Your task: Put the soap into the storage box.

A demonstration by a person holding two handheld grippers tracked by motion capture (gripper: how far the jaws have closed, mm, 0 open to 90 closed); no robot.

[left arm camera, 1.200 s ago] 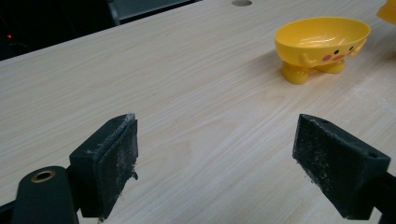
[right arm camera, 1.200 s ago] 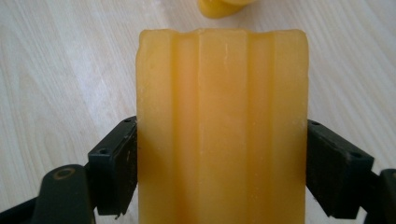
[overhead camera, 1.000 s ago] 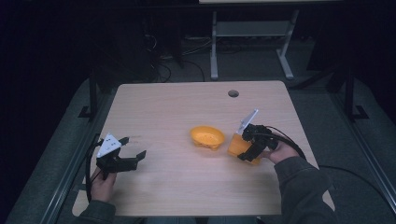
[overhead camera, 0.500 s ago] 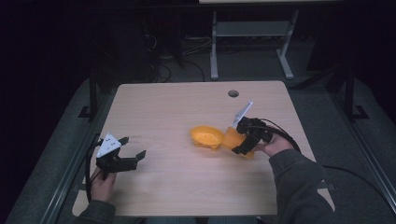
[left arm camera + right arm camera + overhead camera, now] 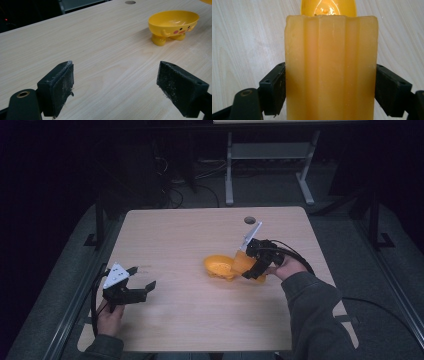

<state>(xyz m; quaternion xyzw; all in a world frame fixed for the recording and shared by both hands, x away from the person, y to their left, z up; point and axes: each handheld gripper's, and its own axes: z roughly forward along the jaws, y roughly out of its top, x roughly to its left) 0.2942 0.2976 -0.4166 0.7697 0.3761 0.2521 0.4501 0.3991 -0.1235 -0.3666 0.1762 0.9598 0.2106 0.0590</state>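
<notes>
Right of centre frame: we are gripping a ribbed yellow block [image 5: 331, 67] in our right gripper [image 5: 252, 261], jaws clamping its sides; long axis pointing at the yellow bowl [image 5: 218, 266] just beyond | lower left: our left gripper [image 5: 131, 285] is hovering wide open, empty, farther away

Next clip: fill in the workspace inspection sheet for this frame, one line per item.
Surface: light wood table with a round hole near the far edge.
Job's things: yellow footed dish with a painted face, upright; orange ridged block held just beside it.
Clutter: nothing seen.
Grippers: left gripper open, holding nothing, near the left edge; right gripper shut on the block.
Cables: a black cable trails off the right side; one loops from the left gripper.
Surroundings: dark room, grey floor, a white stand behind the table.
</notes>
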